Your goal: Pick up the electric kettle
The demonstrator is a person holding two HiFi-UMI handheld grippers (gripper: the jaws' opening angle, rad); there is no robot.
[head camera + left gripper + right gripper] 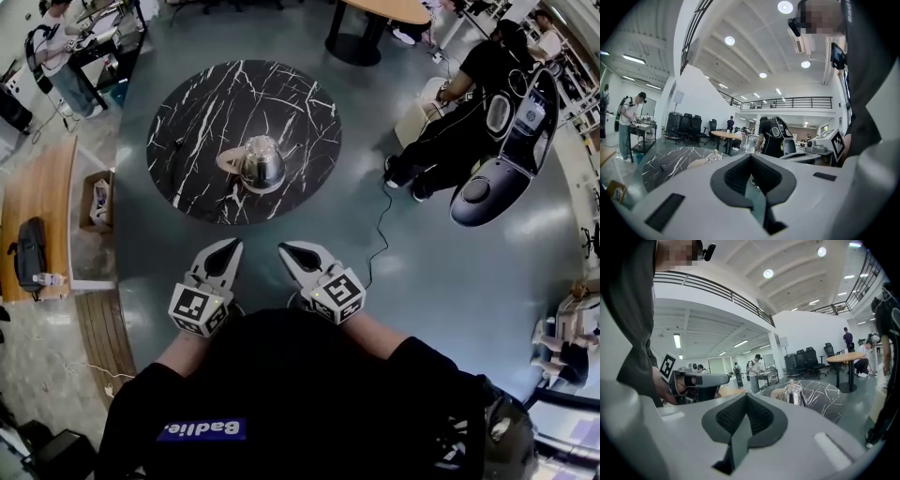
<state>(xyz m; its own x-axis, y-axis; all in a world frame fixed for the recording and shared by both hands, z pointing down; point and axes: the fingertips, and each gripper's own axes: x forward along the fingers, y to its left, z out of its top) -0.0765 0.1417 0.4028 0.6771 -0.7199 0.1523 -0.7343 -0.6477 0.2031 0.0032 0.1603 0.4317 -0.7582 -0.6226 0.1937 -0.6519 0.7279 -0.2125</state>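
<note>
Head view: the kettle (262, 164) stands upright on the round black marble worktop (192, 112), just toward 5 o'clock of its middle. The body is shiny steel with a small knob on the lid, and a tan piece sticks out at its 9 o'clock.

Down at 6 o'clock, both grippers sit close in front of the person's dark sleeves, over the grey floor (281, 230) and short of the worktop's near edge. The left gripper (230, 244) is clenched, jaws pressed together and empty, tips aimed toward 12 o'clock. The right gripper (285, 249) is at its 3 o'clock, apart from it, and equally clenched and empty, its tips leaning toward 11 o'clock. Each carries its marker cube at the rear. The kettle is well apart from both, at about 12 o'clock from the pair.

In the right gripper view the kettle shows just above the closed jaws at 1 o'clock. In the left gripper view it only peeks over the jaws at 11 o'clock.

Around the room, a black cable (380, 220) snakes across the floor at 3 o'clock of the worktop. One person (459, 122) in black sits at 2 o'clock. Another (61, 52) stands at 10 o'clock. A box (97, 202) lies at 9 o'clock.
</note>
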